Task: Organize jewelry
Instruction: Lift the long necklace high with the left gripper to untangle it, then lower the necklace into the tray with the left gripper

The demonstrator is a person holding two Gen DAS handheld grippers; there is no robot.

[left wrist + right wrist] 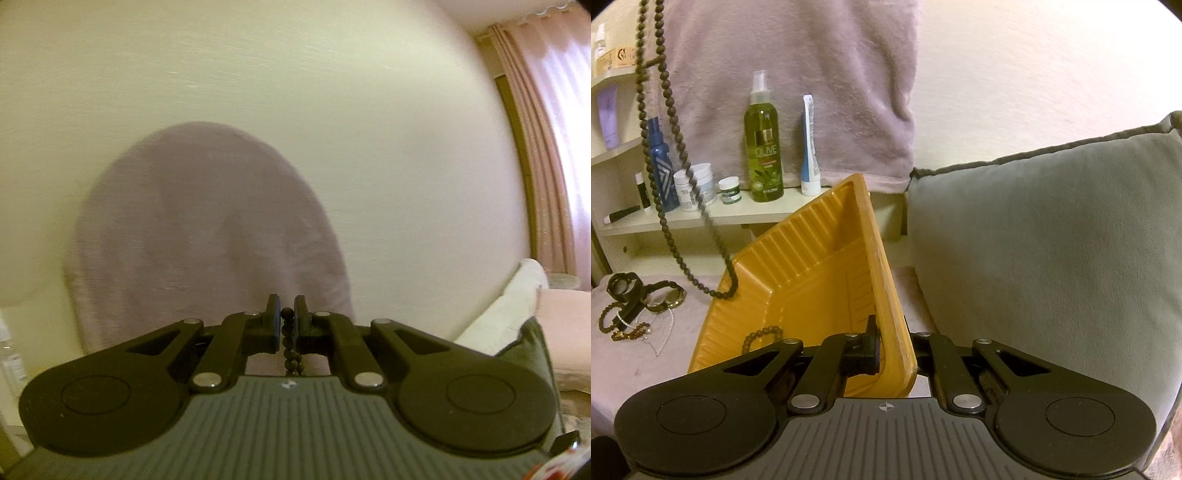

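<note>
The left gripper point(287, 317) is clamped on a long strand of dark beads point(663, 155), pinching it near one end so the rest hangs straight down. In the right wrist view the strand drops from the top left, and its lowest loop touches the left rim of the orange tray point(820, 258). The right gripper point(892, 350) is closed on the tray's right wall, tipping it up on edge (a small bead bracelet point(759, 338) already lies inside). The tray's hollow lies just right of the dangling loop, so the left hand likely needs to carry the strand rightward, then lower it. More jewelry point(639, 306) waits on the mauve cloth point(613, 362), left of the tray.
</note>
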